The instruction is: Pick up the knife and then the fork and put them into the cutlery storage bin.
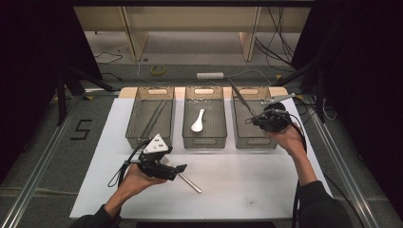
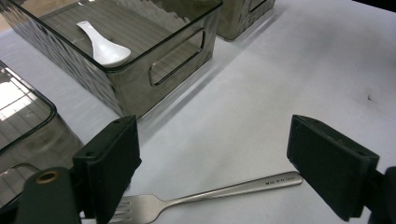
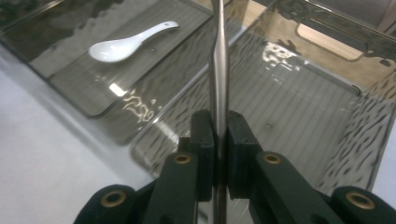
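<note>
Right tool (image 3: 220, 140) over white table (image 1: 247, 185), dark curtains (image 1: 28, 47)

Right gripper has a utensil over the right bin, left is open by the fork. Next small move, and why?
Probably lower the right gripper and release: it is shut on a thin metal utensil directly above the right bin, whose floor looks bare. The left gripper stands open around the fork on the table, not yet pressing it, so closing there could follow.

A spoon (image 1: 197, 120) lies in the middle bin (image 1: 205, 140); a fork (image 1: 189, 181) lies before it.
</note>
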The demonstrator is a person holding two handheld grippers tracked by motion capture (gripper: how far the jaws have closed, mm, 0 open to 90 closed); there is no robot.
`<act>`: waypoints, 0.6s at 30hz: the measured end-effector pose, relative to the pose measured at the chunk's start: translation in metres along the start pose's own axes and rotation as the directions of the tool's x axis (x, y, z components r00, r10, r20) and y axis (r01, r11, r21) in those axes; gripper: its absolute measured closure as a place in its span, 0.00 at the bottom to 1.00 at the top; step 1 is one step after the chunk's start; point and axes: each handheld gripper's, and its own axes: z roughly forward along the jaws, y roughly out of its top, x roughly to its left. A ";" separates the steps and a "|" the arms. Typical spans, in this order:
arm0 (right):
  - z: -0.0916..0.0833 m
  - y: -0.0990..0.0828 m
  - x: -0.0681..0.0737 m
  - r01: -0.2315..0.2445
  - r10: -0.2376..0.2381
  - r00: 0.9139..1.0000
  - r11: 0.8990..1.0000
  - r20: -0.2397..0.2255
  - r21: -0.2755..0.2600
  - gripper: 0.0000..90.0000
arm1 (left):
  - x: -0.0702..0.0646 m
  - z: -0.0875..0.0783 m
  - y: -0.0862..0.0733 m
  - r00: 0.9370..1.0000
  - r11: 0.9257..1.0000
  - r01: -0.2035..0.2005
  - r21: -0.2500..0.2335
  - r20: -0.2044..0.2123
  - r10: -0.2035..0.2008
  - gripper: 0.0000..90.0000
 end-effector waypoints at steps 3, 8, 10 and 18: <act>0.007 0.005 -0.007 -0.022 0.022 1.000 1.000 0.016 0.005 0.94 | 0.000 -0.001 -0.001 1.000 1.000 0.000 -0.006 -0.007 0.000 0.19; 0.019 0.005 -0.017 -0.078 0.078 0.996 0.997 0.041 0.007 0.93 | -0.001 -0.001 -0.003 1.000 1.000 -0.001 -0.004 -0.006 0.001 0.19; 0.023 0.005 -0.020 -0.096 0.095 0.994 0.995 0.051 0.011 0.93 | -0.001 -0.001 -0.003 1.000 1.000 -0.007 0.001 -0.003 0.007 0.19; 0.036 -0.003 -0.027 -0.153 0.151 0.986 0.988 0.070 0.022 0.93 | -0.002 -0.001 -0.004 1.000 1.000 -0.006 0.006 -0.007 0.006 0.18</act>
